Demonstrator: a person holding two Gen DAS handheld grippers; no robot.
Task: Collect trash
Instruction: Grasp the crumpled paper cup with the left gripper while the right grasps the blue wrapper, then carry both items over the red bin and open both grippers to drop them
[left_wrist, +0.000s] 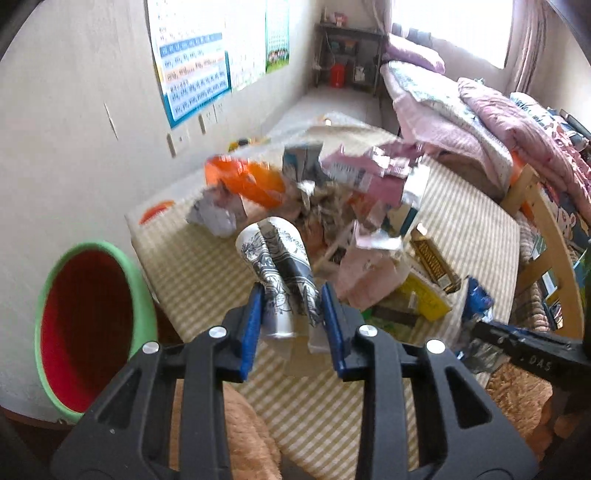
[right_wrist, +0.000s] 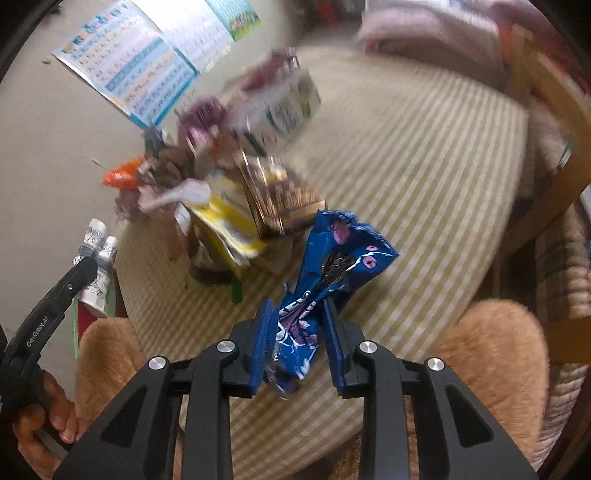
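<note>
1. Clamping a crushed paper cup (left_wrist: 280, 273), the left gripper (left_wrist: 293, 314) has its blue pads nearly closed on the cup's lower half; cup held clear above the striped tabletop (left_wrist: 461, 221).
2. Right gripper (right_wrist: 297, 332) is pinched on a blue snack wrapper (right_wrist: 332, 266); the wrapper's lower end is bunched between the pads, its print unreadable.
3. Trash pile (left_wrist: 351, 206) mid-table is motion-blurred; individual items hard to separate.
4. Red bin with green rim (left_wrist: 88, 332) sits left of the table, bottom cut off.
5. Hand (right_wrist: 48, 417) only partly visible at frame edge.
</note>
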